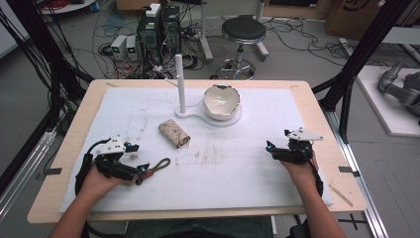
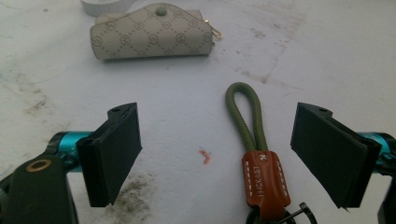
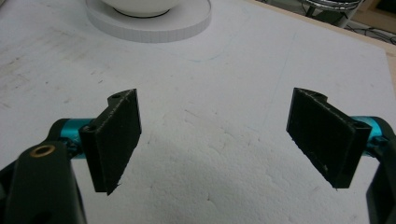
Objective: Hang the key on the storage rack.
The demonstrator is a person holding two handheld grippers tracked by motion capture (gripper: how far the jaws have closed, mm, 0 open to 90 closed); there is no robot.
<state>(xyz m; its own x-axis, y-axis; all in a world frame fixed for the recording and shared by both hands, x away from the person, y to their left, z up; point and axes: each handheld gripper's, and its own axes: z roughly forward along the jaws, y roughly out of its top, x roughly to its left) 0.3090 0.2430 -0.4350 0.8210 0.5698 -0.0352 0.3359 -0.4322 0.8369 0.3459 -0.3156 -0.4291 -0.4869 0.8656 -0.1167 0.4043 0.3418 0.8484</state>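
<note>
1 keychain strap (image 2: pixel 254 140) btwn left gripper (image 2: pixel 217 154) wide jaws; 1 pouch (image 2: pixel 152 37); right gripper (image 3: pixel 215 140) wide, empty.

The left gripper (image 2: pixel 217 156) stands with its two black jaws wide apart over the stained white foam sheet (image 2: pixel 327 56). Between them, nearer the right-hand jaw, lies a key strap (image 2: pixel 254 149): an olive-green cord loop held in a brown leather band with white stitching, a dark metal ring at its lower end. Neither jaw touches the strap. A small orange fleck (image 2: pixel 204 157) sits just left of the strap's leather band. Well beyond the strap, up and to its left, lies a cream patterned key pouch (image 2: pixel 152 38) with a green snap.
</note>
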